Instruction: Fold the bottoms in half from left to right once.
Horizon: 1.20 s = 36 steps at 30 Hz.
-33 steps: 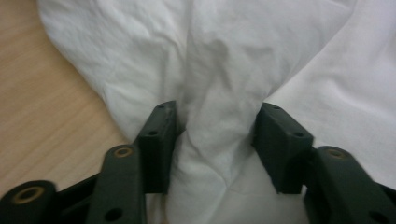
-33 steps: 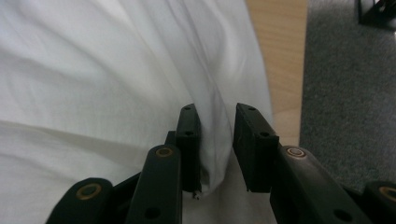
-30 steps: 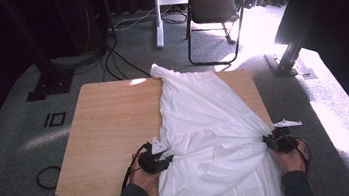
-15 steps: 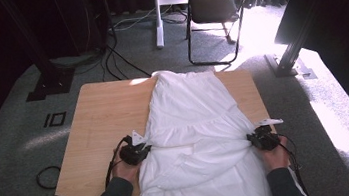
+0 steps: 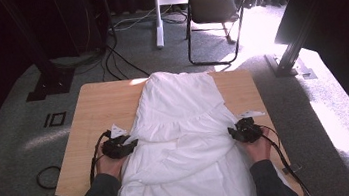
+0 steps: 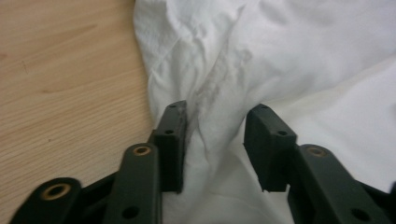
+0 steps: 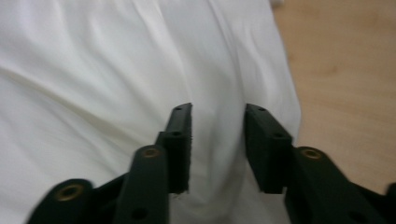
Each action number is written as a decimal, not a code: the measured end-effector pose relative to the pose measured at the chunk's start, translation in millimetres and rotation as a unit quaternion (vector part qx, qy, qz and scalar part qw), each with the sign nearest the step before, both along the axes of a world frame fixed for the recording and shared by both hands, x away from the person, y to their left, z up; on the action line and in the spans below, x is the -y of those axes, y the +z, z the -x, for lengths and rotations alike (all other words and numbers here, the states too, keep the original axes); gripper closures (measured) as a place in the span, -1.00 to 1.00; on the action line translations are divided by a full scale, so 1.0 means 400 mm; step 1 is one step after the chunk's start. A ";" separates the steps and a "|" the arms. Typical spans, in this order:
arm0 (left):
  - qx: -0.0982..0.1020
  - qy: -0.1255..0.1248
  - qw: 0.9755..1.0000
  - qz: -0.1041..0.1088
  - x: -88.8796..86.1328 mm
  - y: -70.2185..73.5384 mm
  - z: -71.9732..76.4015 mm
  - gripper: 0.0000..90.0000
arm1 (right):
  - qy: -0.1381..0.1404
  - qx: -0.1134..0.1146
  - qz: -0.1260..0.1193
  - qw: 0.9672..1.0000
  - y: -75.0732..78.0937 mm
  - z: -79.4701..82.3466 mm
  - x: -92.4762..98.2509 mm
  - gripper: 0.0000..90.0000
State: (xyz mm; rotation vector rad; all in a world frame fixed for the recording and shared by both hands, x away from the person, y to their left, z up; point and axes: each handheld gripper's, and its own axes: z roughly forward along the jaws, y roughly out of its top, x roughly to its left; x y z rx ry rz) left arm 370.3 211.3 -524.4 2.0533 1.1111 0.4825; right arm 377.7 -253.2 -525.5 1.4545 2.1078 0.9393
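A white garment (image 5: 181,127) lies spread lengthwise down the middle of the wooden table (image 5: 102,102), its near end hanging over the front edge. My left gripper (image 5: 133,142) rests at the cloth's left edge. Its jaws have just been opening and now stand apart, with a loose ridge of the garment (image 6: 219,70) between them and no grip on it. At the cloth's right edge sits my right gripper (image 5: 231,132), whose jaws have also just been opening. They stand apart over the smooth garment (image 7: 116,70) and hold nothing. A hand holds each gripper.
Bare wood (image 6: 65,70) shows to the left of the cloth, and a narrower strip (image 7: 345,70) to its right. Behind the table stand a black folding chair (image 5: 217,7) and a white post (image 5: 156,14). Cables (image 5: 112,55) cross the grey carpet.
Both hands have moved to the left and a little away from me, drawing the skewed garment straight down the table's middle. Both grippers have let go of the cloth.
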 end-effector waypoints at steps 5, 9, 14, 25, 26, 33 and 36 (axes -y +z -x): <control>0.008 -0.004 1.000 0.000 -0.011 0.023 0.046 0.22 | 0.052 0.042 -0.019 0.998 0.080 0.026 -0.071 0.17; 0.004 -0.005 1.000 0.010 -0.020 0.015 0.081 0.20 | 0.103 0.042 -0.025 0.993 0.091 0.028 -0.149 0.11; -0.009 -0.020 0.999 0.028 -0.016 -0.009 0.122 0.17 | 0.149 0.013 -0.030 0.988 0.048 0.013 -0.221 -0.02; -0.044 -0.055 0.997 0.043 0.007 -0.052 0.212 0.17 | 0.174 -0.006 0.008 0.985 0.025 0.074 -0.190 0.97; -0.042 -0.056 0.997 0.043 0.009 -0.052 0.221 0.17 | 0.170 0.001 0.009 0.985 0.034 0.095 -0.172 0.97; -0.048 -0.081 0.994 0.047 0.028 -0.051 0.276 0.17 | 0.114 0.055 -0.032 0.991 0.088 0.258 0.000 0.98; -0.048 -0.093 0.993 0.054 0.036 -0.045 0.295 0.17 | 0.085 0.065 -0.031 0.994 0.098 0.327 0.074 0.98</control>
